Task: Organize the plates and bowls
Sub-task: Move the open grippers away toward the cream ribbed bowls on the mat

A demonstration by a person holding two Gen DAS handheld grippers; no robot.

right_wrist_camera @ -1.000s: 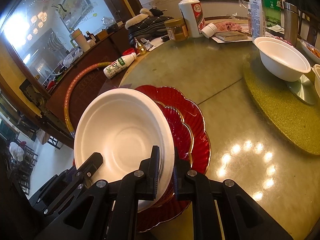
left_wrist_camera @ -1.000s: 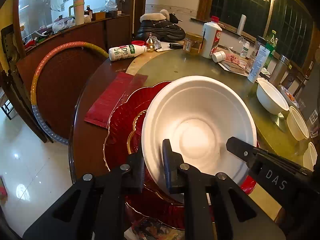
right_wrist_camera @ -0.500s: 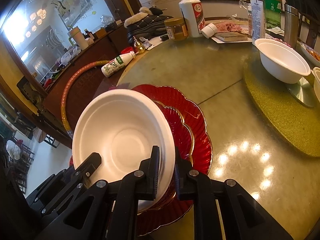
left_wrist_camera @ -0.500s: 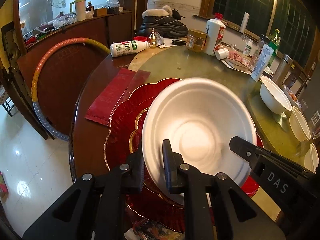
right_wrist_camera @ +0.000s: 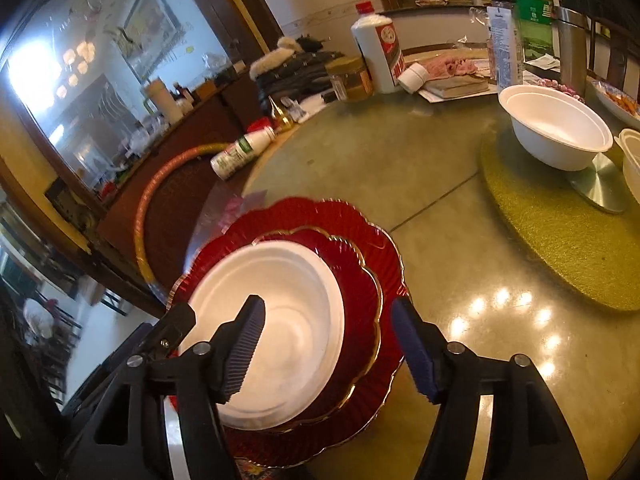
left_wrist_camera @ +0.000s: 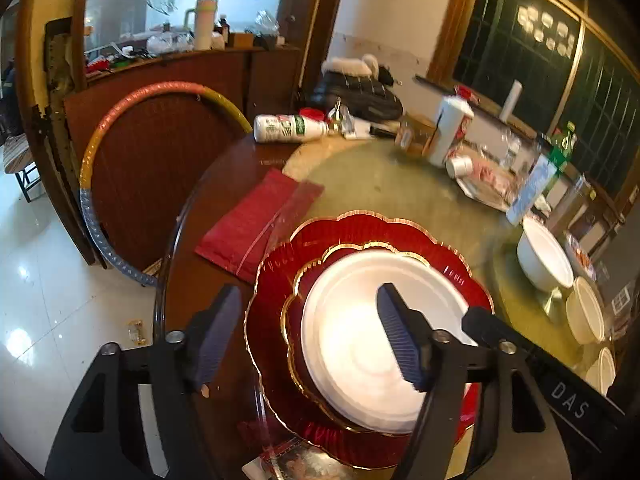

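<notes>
A white disposable plate (left_wrist_camera: pixel 352 344) (right_wrist_camera: pixel 288 312) lies flat on a small gold-rimmed red plate (left_wrist_camera: pixel 296 312) (right_wrist_camera: pixel 360 288). Under both sits a larger scalloped red plate (left_wrist_camera: pixel 360 228) (right_wrist_camera: pixel 312 216) near the table's edge. My left gripper (left_wrist_camera: pixel 308 336) hovers over the stack's left side. Its jaws are opening and its pads are off the plate, holding nothing. My right gripper (right_wrist_camera: pixel 328 352) hovers over the stack's right side, and its jaws are also opening, clear of the rim. Each gripper shows at the edge of the other's view.
A white bowl (right_wrist_camera: pixel 556 128) stands on a metal disc on a green round mat (right_wrist_camera: pixel 560 248), with small cups (left_wrist_camera: pixel 584 312) beside it. A red folder (left_wrist_camera: pixel 256 220), a lying bottle (left_wrist_camera: pixel 288 128), a white bottle (right_wrist_camera: pixel 380 52) and clutter sit farther back. A hoop (left_wrist_camera: pixel 120 160) leans beyond the table edge.
Both grippers have let go of the white plate. It was tilted up between them and now lies flat on the red plates. Both jaws have opened and the left gripper has risen.
</notes>
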